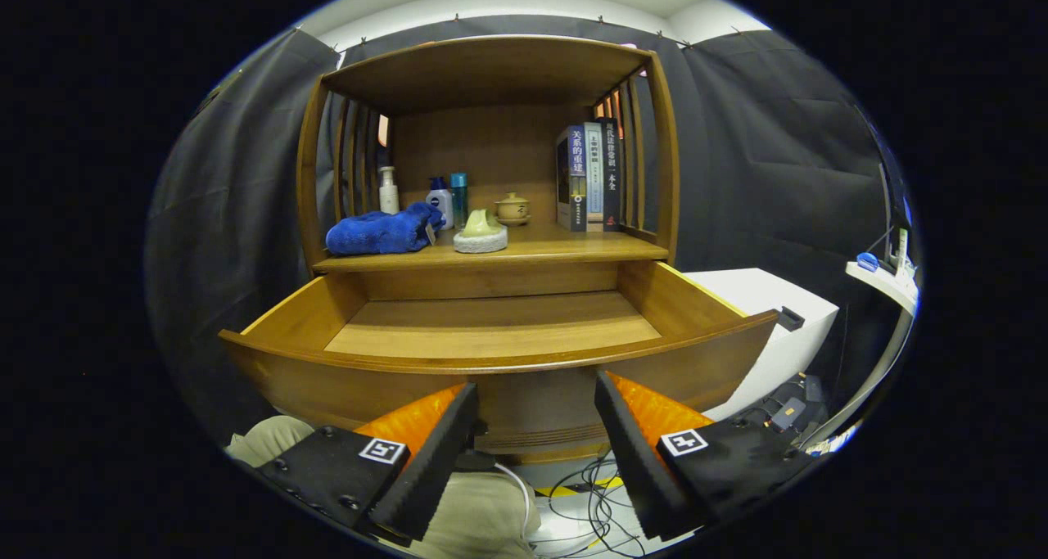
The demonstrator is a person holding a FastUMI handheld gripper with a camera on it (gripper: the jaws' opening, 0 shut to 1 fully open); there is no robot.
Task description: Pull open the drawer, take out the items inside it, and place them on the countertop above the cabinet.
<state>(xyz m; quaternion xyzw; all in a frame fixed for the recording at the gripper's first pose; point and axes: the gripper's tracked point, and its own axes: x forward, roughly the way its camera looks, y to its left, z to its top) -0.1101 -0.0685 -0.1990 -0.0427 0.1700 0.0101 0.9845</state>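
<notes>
From my seat, the gripper [536,395] sits low in the frame with its two fingers [426,453] spread wide and nothing between them. Their tips hang just in front of the drawer [491,338], which stands pulled well out across the middle of the picture; I see only its bare wooden bottom. The curved front panel of the drawer runs right behind the fingertips.

Above the drawer, in the centre of the frame, is the countertop [565,248] of the cabinet [491,60]. On its left side lies a blue towel [381,232]. Just right of it sits a pale green item on a white round pad [481,233], with a small lidded pot [512,209] behind it. Three bottles [442,199] stand at the back, behind the towel. A few books [588,176] stand upright on the right side of the counter.

At the lower right, a white box [778,322] stands beside the cabinet, and cables [598,498] lie on the floor under the fingers.
</notes>
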